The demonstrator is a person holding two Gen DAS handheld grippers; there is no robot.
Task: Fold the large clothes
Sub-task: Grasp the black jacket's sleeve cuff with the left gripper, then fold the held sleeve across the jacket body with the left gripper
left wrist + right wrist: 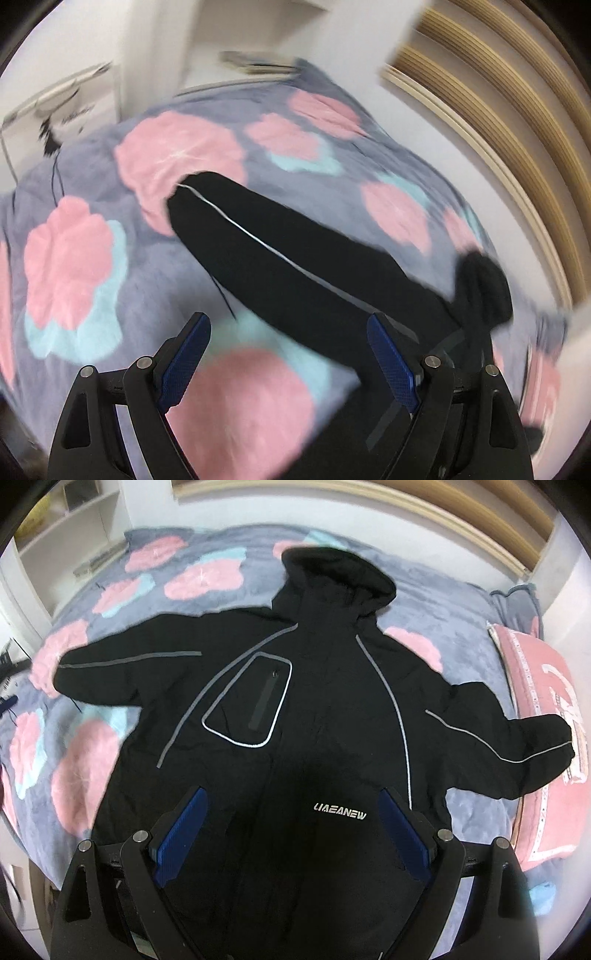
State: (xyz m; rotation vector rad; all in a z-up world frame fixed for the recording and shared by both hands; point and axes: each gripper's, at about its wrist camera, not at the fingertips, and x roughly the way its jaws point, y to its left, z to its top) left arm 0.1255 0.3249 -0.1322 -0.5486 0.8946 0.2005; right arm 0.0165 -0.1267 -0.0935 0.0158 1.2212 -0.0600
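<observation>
A black hooded jacket point(325, 686) with grey reflective piping lies spread flat on the bed, front up, hood point(336, 572) at the far end and both sleeves out to the sides. My right gripper point(293, 801) is open and empty above the jacket's lower front, near the white logo. In the blurred left wrist view one black sleeve point(280, 254) with a silver stripe runs diagonally across the blanket. My left gripper point(288, 326) is open and empty, hovering just above the blanket beside that sleeve.
The bed is covered by a grey blanket point(74, 716) with pink and light blue flowers. A pink pillow point(546, 738) lies at the right edge under a sleeve cuff. A wooden slatted headboard point(509, 122) and white shelves point(70, 524) border the bed.
</observation>
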